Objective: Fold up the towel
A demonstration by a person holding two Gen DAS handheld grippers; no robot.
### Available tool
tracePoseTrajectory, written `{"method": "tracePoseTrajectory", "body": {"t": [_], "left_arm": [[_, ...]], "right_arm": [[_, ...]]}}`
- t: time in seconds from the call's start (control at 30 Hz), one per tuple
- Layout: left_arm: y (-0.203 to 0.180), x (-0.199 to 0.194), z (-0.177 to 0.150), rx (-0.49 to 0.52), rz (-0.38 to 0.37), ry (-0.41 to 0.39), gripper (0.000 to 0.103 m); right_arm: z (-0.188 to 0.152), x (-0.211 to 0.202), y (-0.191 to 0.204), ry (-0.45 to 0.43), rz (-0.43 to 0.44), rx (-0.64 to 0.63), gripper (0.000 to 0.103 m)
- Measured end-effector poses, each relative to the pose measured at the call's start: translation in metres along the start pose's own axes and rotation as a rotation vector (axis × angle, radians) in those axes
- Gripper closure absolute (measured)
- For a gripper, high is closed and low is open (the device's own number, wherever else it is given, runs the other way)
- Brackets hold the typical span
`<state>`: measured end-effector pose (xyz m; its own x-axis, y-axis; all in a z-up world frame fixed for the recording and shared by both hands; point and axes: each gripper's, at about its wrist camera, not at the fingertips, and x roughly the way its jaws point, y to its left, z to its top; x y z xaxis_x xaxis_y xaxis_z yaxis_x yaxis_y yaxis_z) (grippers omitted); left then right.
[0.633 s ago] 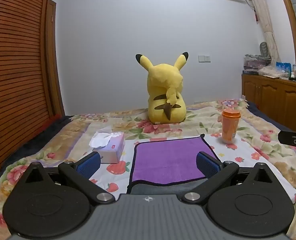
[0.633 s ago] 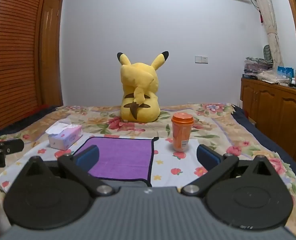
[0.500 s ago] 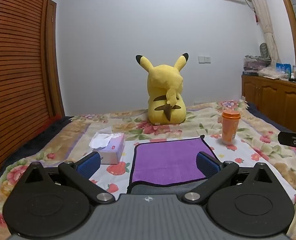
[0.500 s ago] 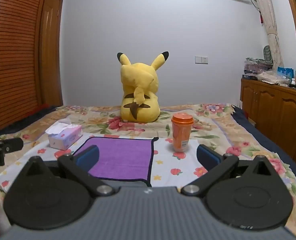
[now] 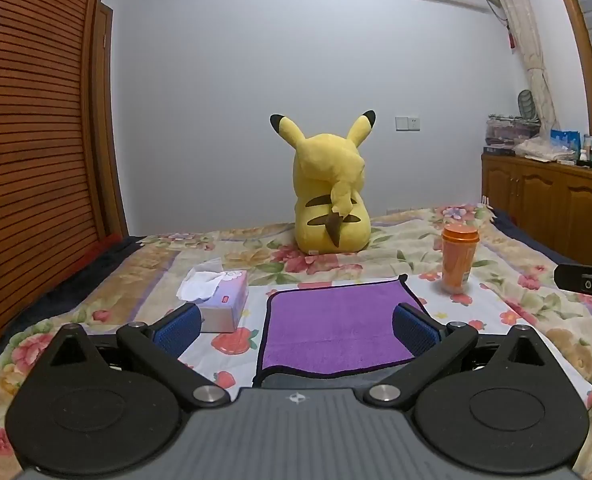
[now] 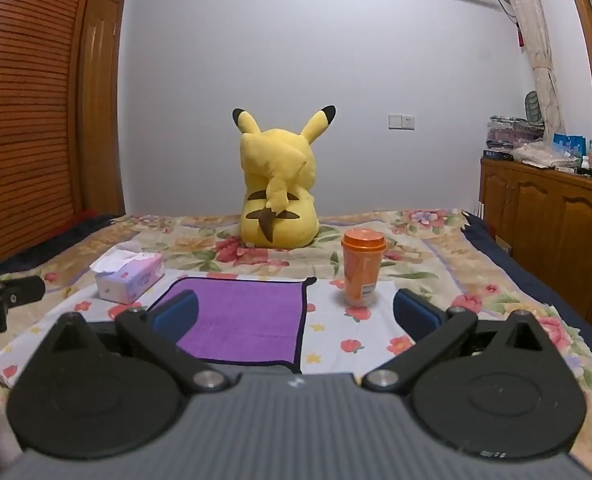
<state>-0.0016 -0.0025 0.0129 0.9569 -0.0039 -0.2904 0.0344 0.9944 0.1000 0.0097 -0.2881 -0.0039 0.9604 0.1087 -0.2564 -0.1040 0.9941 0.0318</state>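
A purple towel (image 5: 336, 322) with a dark border lies flat on the floral bedspread. It also shows in the right wrist view (image 6: 248, 316). My left gripper (image 5: 296, 322) is open and empty, held above the towel's near edge, its blue pads apart on either side. My right gripper (image 6: 296, 314) is open and empty, above the towel's near right corner. The towel's near edge is hidden behind the gripper bodies in both views.
An orange cup (image 5: 458, 258) stands right of the towel, also in the right wrist view (image 6: 362, 266). A tissue box (image 5: 220, 300) sits to the left. A yellow plush toy (image 5: 330, 196) sits behind. Wooden cabinets (image 6: 552, 224) line the right; a slatted wardrobe (image 5: 28, 140) the left.
Both views have shifted only slightly; the grippers stay open and the towel has not moved.
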Motion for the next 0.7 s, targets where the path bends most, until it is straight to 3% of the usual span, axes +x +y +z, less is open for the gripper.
{"method": "tracePoseTrajectory", "body": {"t": [0.7], "left_arm": [[0.0006,0.0003,0.0005,0.0,-0.001,0.002,0.0]], "right_arm": [[-0.0018,0.0022,-0.0054,0.006,0.003,0.035,0.0]]}}
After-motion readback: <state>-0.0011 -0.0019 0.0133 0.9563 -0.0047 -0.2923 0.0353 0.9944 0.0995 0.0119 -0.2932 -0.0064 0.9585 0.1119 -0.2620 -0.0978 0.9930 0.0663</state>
